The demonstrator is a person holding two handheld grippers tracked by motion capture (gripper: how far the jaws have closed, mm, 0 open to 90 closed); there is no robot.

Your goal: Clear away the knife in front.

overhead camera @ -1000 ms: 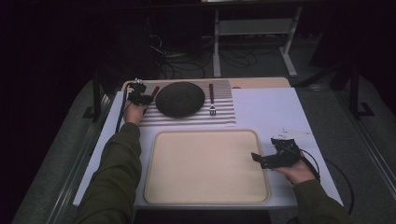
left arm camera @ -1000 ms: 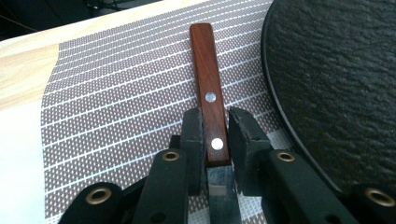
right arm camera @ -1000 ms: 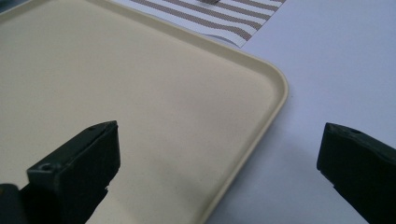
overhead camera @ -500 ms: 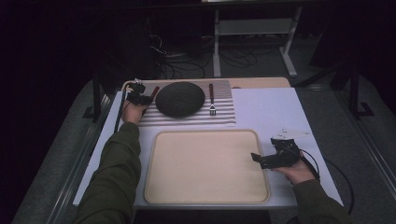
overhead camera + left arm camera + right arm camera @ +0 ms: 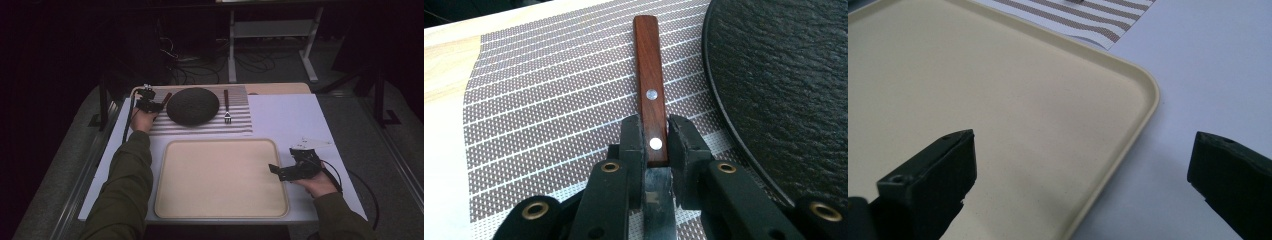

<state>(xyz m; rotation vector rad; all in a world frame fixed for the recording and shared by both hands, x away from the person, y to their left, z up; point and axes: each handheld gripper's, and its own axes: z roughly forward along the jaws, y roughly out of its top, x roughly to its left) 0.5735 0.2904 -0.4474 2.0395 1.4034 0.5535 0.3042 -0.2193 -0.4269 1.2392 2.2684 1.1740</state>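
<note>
Left tongs [image 5: 655,145] clamped on the red-brown wooden, riveted handle of a knife [image 5: 650,90], jaws just closing on it; lying flat on the brown-and-white striped woven placemat [image 5: 549,115], just beside the round dark slate plate [image 5: 784,85]. Right tongs [image 5: 1080,165] spread wide, gripping nothing, straddling the corner rim of the cream plastic tray [image 5: 1128,135] on the white table [image 5: 1208,60].
</note>
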